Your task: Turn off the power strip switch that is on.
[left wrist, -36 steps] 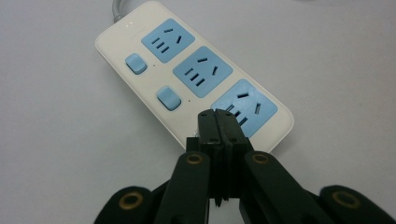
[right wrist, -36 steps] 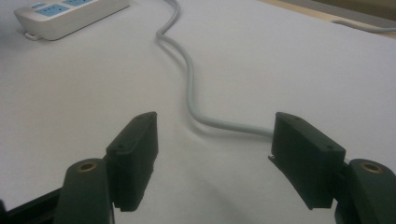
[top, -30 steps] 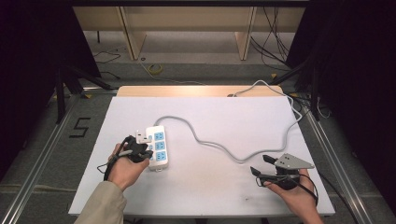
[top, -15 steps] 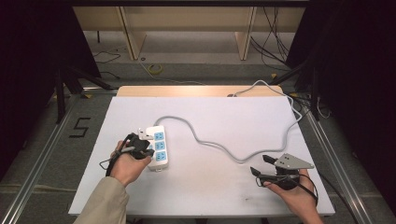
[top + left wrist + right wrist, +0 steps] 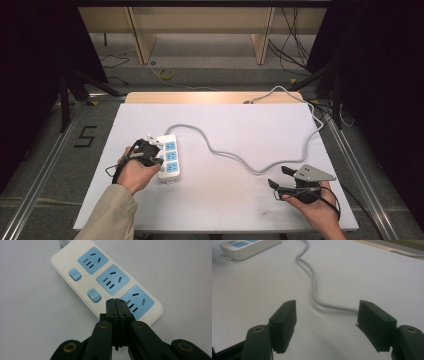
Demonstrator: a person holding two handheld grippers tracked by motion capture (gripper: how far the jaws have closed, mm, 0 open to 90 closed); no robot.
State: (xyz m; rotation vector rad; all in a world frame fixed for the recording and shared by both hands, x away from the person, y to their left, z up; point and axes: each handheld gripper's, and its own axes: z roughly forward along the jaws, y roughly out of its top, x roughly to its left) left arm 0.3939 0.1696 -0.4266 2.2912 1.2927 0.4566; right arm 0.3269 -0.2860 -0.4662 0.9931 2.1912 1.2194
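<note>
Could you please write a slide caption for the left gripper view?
Closed left claw poised over a white power strip, tips beside its nearest blue socket.

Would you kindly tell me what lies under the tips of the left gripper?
The left gripper, jaws shut together, sits over the white power strip, beside its nearest blue socket. The strip's near edge behind the jaws is covered; two blue switches show, and any third is hidden.

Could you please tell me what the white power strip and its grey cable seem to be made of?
White three-socket power strip: apparently moulded plastic, smooth with a faint sheen, with matte light-blue socket faces and switches. Round grey cable: likely a rubbery or vinyl sheath, since it lies in soft curves across the table.
</note>
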